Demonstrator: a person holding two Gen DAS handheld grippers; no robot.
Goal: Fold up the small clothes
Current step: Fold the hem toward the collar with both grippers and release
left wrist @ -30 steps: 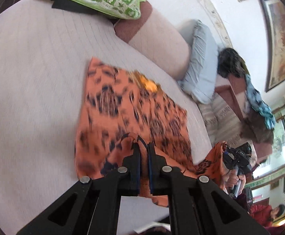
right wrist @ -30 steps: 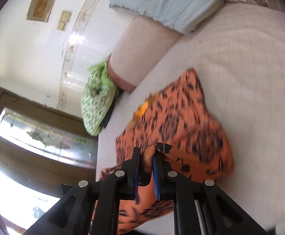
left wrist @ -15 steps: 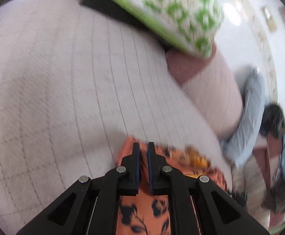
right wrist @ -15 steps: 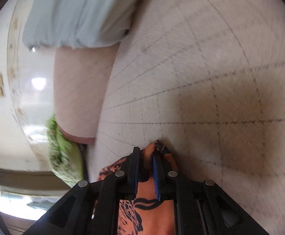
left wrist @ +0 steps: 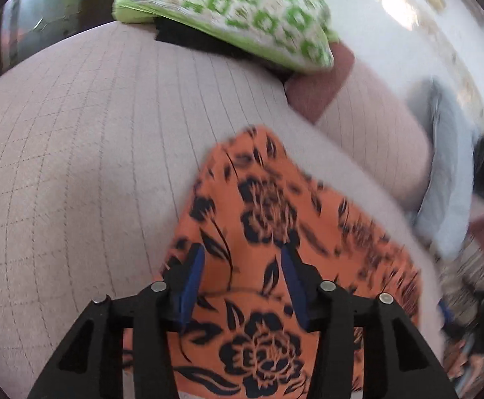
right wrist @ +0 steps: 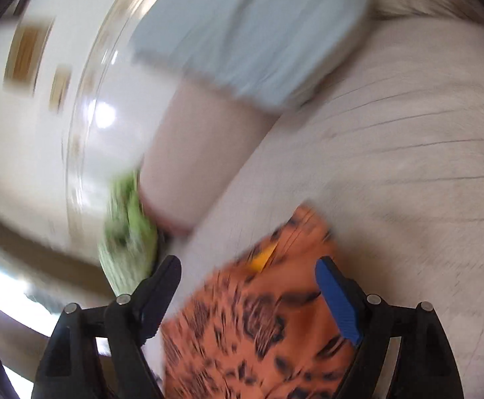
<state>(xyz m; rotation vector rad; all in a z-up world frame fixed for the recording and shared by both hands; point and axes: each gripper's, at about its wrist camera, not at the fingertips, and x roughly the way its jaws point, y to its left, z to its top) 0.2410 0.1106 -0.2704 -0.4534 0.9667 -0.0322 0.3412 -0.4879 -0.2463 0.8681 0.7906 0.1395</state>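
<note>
On the quilted pale bed cover (left wrist: 75, 166), in the left wrist view, the left gripper (left wrist: 242, 266) is hanging over the orange black-flowered garment (left wrist: 275, 206) with its blue-padded jaws parted after just opening; the cloth is lying flat beneath and between them, and neither pad is pressing on it. The garment's far corner is pointing toward a pink bolster (left wrist: 375, 133), with bare cover stretching wide to the left. A green-and-white patterned cushion (left wrist: 235, 10) is sitting at the far edge of the bed, and a pale blue pillow (left wrist: 448, 179) is leaning at the right. In the right wrist view, heavily blurred, the right gripper (right wrist: 248, 266) is standing spread wide, its jaws having just been opening, with the same garment (right wrist: 258, 326) lying loose between them. Open cover (right wrist: 408, 166) is extending to the right; the bolster (right wrist: 202, 153), blue pillow (right wrist: 251, 33) and green cushion (right wrist: 128, 232) are lying beyond.
</note>
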